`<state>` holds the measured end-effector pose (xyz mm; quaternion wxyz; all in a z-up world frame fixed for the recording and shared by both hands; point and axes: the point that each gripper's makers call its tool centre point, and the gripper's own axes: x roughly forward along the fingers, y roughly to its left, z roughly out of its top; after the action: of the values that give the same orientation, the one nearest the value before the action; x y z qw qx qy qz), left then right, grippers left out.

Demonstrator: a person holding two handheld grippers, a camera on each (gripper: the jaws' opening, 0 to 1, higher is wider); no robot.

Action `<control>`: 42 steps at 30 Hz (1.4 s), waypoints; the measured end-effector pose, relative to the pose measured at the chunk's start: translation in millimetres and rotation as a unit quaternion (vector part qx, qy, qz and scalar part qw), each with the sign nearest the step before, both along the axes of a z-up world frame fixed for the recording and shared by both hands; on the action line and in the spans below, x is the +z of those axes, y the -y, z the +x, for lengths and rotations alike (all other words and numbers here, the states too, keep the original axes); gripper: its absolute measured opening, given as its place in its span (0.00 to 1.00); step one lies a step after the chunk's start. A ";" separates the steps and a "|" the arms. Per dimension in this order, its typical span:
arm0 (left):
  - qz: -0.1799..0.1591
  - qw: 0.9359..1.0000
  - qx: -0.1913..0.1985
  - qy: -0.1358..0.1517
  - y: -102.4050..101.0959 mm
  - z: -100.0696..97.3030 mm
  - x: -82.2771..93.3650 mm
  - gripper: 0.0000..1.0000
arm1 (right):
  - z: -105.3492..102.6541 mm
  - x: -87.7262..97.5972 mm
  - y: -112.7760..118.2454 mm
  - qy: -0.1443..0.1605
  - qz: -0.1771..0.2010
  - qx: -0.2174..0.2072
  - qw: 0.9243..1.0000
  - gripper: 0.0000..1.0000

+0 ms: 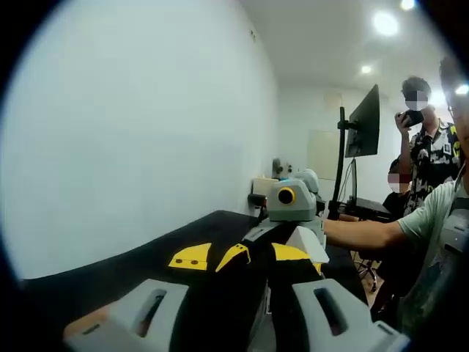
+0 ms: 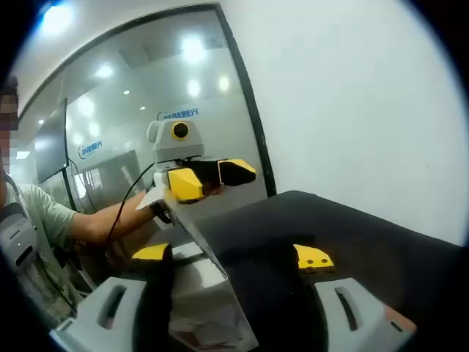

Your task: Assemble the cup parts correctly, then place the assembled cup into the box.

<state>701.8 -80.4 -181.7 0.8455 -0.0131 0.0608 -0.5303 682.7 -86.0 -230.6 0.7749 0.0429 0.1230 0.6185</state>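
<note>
Hidden behind the left gripper [image 1: 238,293]: the near part of the black desk [image 1: 146,257]. White box [image 2: 198,301] cut off at the bottom edge of the right gripper view, contents too dark to tell.

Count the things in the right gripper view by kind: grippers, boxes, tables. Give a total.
Grippers: 2 (right gripper, left gripper)
Boxes: 1 (box)
Tables: 1 (table)
Total: 4
</note>
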 end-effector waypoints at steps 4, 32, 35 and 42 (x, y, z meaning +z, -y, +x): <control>0.005 1.000 -0.006 0.002 1.5 -7.3 -2.3 0.26 | -1.2 1.7 0.6 0.006 -0.002 -0.003 1.000 0.62; 0.000 1.000 -0.024 0.014 7.3 -21.3 -6.1 0.27 | -44.1 23.0 89.5 0.059 0.028 -0.027 0.998 0.70; 0.011 0.999 -0.030 0.017 11.9 -27.0 -10.5 0.27 | -50.1 21.1 88.5 0.088 0.015 -0.037 0.995 0.66; 0.026 0.999 -0.032 0.016 12.6 -27.8 -20.1 0.27 | -52.4 41.5 65.8 0.156 0.023 -0.063 0.986 0.50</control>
<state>674.0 -93.0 -201.8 0.8291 0.0192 0.0615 -0.5554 630.3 -151.8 -189.1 0.8209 -0.0285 -0.0161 0.5702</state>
